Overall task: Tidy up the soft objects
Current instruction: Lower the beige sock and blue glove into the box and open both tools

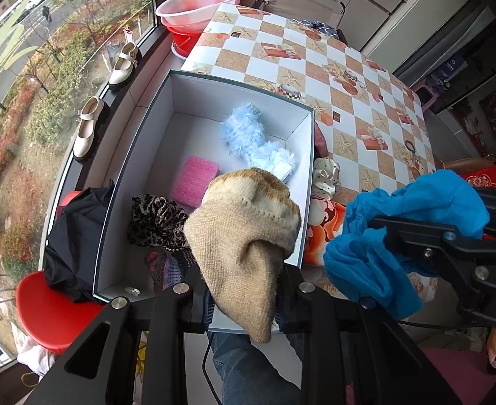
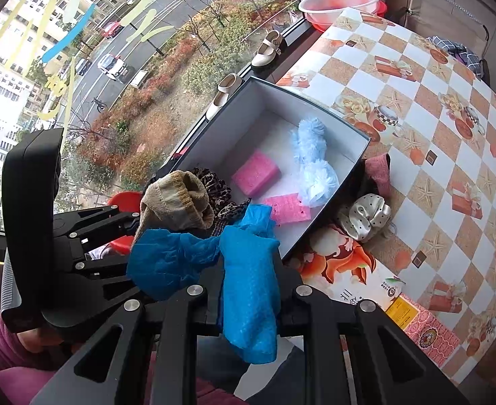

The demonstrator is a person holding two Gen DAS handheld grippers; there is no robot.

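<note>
My left gripper [image 1: 244, 307] is shut on a beige knit sock [image 1: 244, 236] and holds it over the near end of a white open box [image 1: 153, 128]. My right gripper [image 2: 249, 314] is shut on a crumpled blue cloth [image 2: 248, 270], just right of the box's near corner; the cloth also shows in the left wrist view [image 1: 366, 263]. In the box lie a fluffy light-blue piece [image 1: 248, 138], a pink sponge [image 1: 195, 180], a leopard-print scrunchie [image 1: 156, 219] and a dark knit item [image 1: 166, 266]. The right wrist view shows a second pink sponge [image 2: 290, 207].
A cream dotted scrunchie [image 2: 366, 217] and a pink-dark cloth [image 2: 377, 172] lie on the checkered tablecloth [image 2: 433, 155] beside the box. A printed carton [image 2: 366, 280] lies near me. Red stools with black fabric [image 1: 75, 243] stand left. Shoes [image 1: 87, 128] and basins [image 1: 197, 3] line the windowsill.
</note>
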